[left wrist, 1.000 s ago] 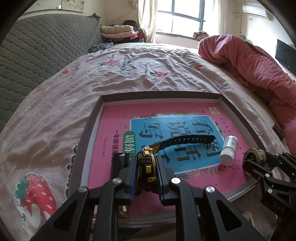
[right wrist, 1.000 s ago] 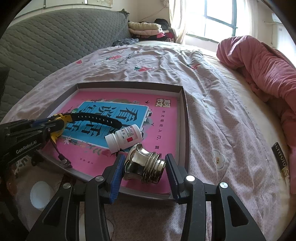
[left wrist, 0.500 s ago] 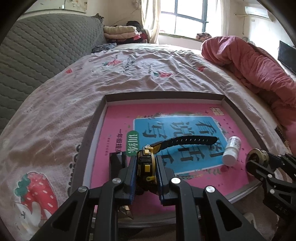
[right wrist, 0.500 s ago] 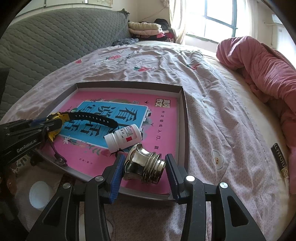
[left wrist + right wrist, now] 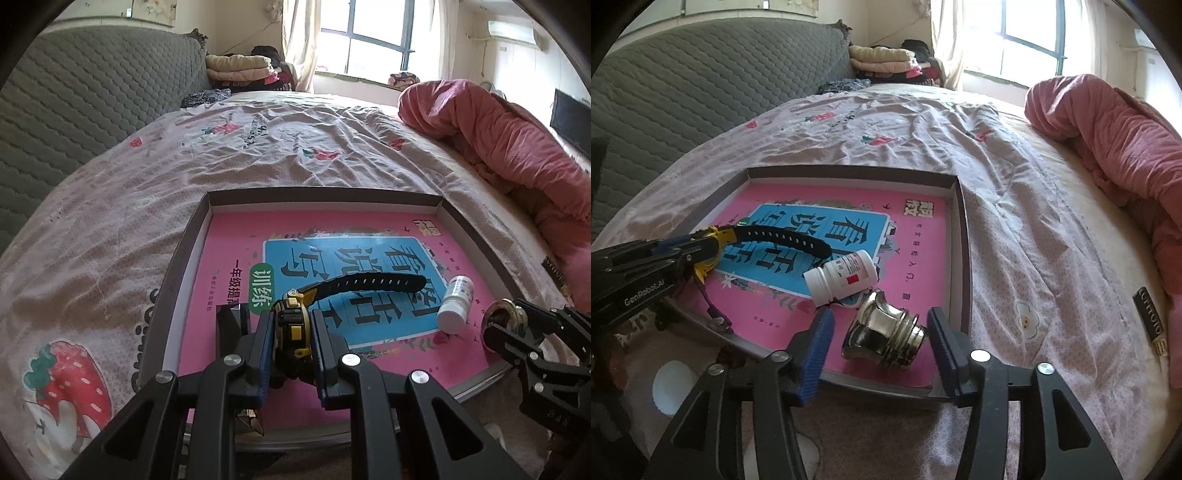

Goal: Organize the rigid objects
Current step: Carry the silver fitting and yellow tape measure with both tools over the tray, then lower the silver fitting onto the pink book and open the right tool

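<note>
Watch [image 5: 291, 332] | over tray [image 5: 325, 197] on bed, clamped by case in left gripper [image 5: 291, 354] | stiff case, floppy strap | metal knob [image 5: 884, 339] | in tray, hard, slick, rolls; right gripper [image 5: 879, 347] opening, released

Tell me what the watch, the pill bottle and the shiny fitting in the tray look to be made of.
Watch: yellow and black case, likely hard plastic; matte black strap with punched holes, probably rubber or resin.
Pill bottle: opaque white plastic, smooth, with a printed paper label.
Fitting: polished metal, chrome or nickel by its mirror reflections, with threaded rings at one end.
Tray: looks like grey cardboard, thin folded walls.
</note>
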A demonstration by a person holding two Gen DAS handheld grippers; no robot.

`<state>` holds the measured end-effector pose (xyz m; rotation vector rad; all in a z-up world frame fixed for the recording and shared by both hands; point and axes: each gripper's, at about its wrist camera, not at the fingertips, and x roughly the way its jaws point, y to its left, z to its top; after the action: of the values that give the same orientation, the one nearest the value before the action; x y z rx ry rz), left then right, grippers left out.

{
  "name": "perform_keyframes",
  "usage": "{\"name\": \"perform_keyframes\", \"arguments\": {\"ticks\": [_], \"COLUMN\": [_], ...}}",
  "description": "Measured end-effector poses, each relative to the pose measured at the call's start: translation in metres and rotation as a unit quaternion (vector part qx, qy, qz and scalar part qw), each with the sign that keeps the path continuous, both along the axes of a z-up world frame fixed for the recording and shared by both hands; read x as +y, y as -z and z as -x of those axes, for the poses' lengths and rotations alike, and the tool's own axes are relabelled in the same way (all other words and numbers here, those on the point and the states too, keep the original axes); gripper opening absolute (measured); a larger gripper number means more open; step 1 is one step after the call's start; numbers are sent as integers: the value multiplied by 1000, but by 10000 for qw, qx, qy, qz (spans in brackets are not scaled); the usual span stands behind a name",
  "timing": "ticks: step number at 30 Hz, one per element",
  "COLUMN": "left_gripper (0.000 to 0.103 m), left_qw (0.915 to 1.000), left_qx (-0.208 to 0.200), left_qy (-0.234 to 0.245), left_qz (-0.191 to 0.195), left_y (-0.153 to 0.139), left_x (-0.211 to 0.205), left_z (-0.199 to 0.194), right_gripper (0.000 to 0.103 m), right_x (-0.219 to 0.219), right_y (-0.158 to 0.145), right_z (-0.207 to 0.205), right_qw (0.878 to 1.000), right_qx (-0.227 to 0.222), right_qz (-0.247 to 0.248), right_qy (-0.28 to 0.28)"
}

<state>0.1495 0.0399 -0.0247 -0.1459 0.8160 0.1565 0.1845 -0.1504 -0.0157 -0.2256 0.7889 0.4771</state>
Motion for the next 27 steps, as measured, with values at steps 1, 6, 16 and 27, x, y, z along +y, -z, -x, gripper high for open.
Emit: {"name": "perform_keyframes", "arguments": {"ticks": [1, 6, 16, 27], "left_gripper": [19, 19, 20, 20], "left_qw": [10000, 9999, 9998, 9995], "left_qx": [-7, 1, -21, -167], "left_qy": [8, 121, 88, 156], "left_qz": [54, 25, 188, 218], "left_y": [0, 0, -1, -6], "left_x": [1, -6, -1, -2], "left_z": [0, 1, 3, 6], "right_gripper": [60, 63, 64, 65], "right_x": [0, -3, -3, -5], "right_y": [-1, -3, -3, -8], "right_z": [1, -1, -1, 1], "right_qw": [10000, 9999, 9999, 9996], "right_qx": [-31, -50, -92, -218], "right_qz": [4, -27, -19, -64], "right_qy": [5, 109, 96, 148]}}
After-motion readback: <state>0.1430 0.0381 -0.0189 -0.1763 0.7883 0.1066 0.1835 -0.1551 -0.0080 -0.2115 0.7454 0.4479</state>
